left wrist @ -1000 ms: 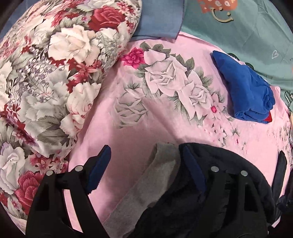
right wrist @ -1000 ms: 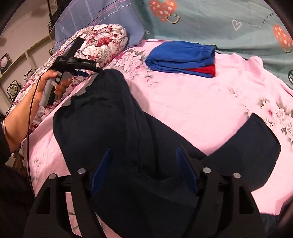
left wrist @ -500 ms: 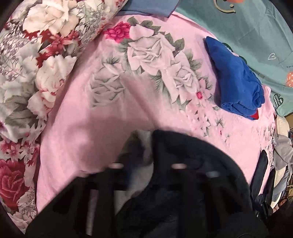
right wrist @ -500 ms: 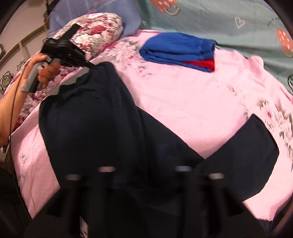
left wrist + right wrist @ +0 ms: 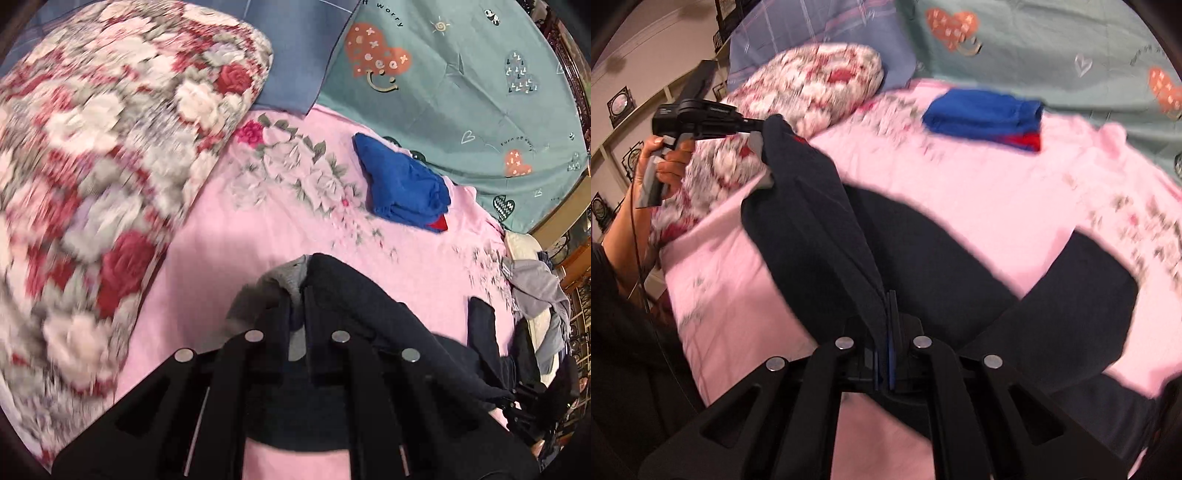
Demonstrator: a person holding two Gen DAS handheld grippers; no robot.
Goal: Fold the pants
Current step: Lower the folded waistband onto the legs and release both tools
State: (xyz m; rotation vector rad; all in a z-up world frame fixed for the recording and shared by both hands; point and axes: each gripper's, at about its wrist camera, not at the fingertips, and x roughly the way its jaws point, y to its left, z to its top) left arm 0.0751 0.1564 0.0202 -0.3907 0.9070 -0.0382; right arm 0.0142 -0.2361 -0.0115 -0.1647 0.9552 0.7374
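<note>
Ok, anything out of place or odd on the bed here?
Nothing much. Both grippers, left and right, pinch the dark pants, which lie unfolded with legs splayed. The folded blue garment sits neat on the pink sheet.

Left gripper [image 5: 297, 314] now clamped on pants [image 5: 820, 236] waistband, right gripper [image 5: 884, 332] clamped too, fabric lifted off bed

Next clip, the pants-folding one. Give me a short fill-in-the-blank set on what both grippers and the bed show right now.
1. Both the left gripper and the right gripper are shut on the dark navy ____.
2. The bed sheet under the pants is mainly ____ in colour.
3. A red layer peeks out beneath the folded ____ garment.
4. The floral pillow lies on the ____ side of the left wrist view.

Missing words: pants; pink; blue; left
</note>
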